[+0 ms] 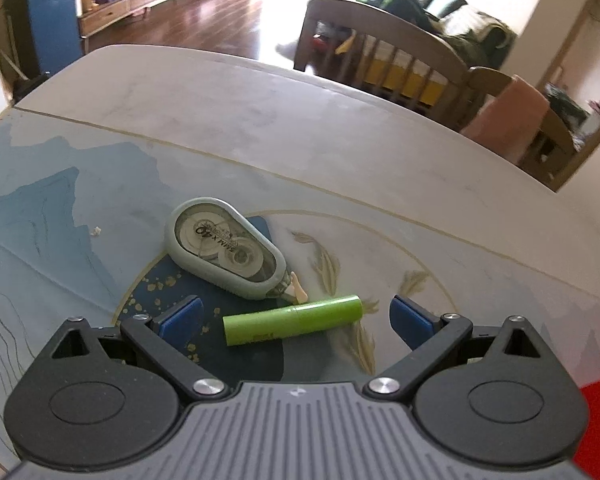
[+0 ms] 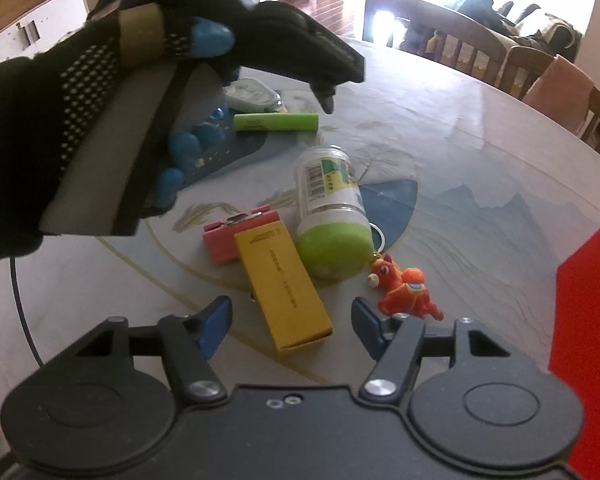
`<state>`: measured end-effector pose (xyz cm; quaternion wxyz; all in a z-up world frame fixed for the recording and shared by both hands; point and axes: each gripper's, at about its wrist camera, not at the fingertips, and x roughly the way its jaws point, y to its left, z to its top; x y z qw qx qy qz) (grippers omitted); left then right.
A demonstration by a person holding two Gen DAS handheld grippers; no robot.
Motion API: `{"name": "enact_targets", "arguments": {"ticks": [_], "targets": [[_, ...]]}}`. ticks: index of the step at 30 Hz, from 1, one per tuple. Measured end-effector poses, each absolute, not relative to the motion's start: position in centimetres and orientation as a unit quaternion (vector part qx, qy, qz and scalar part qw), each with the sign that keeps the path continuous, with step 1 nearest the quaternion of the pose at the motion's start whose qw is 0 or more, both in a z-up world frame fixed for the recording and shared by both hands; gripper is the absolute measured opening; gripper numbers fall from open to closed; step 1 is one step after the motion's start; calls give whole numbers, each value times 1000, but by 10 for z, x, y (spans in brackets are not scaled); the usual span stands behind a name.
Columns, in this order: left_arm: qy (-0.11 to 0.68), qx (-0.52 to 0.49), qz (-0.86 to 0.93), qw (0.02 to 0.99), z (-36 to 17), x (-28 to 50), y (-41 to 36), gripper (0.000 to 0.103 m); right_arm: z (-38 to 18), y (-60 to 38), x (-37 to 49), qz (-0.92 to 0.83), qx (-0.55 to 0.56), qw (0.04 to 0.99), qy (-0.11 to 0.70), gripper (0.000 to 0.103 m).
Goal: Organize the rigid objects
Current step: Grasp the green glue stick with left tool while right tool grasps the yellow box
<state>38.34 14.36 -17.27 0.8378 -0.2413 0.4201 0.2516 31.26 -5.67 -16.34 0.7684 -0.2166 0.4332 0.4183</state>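
Note:
My left gripper (image 1: 296, 316) is open, its jaws on either side of a green tube (image 1: 294, 320) that lies on the table. A grey-green correction tape dispenser (image 1: 224, 248) lies just beyond the tube. My right gripper (image 2: 292, 320) is open and empty above the near end of a yellow box (image 2: 282, 286). A pink case (image 2: 230, 238) lies next to the box. A clear jar with a green lid (image 2: 332, 216) lies on its side. A red horse keychain (image 2: 404, 290) lies right of the box. The green tube (image 2: 276, 123) and the dispenser (image 2: 252, 94) also show farther off, under the gloved left hand (image 2: 100, 112).
The round table (image 1: 340, 128) has a printed cloth with blue mountains. Wooden chairs (image 1: 400, 64) stand at its far edge. A red object (image 2: 588, 340) stands at the right edge of the right wrist view.

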Motion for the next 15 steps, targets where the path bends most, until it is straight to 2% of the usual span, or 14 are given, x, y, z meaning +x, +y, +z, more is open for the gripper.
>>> {"name": "enact_targets", "arguments": {"ticks": [7,11,15], "targets": [[422,-251,285,823,-182,384,142,99,-170,-53,315,428,-214,760,440,54],[420,-258,292,819,-183,383,143,99,-172,-51,316,428,-211,761,438,53],[425,-241,305,818,-183,382,137,88,-171,-51,315,426,-214,765,433,42]]}}
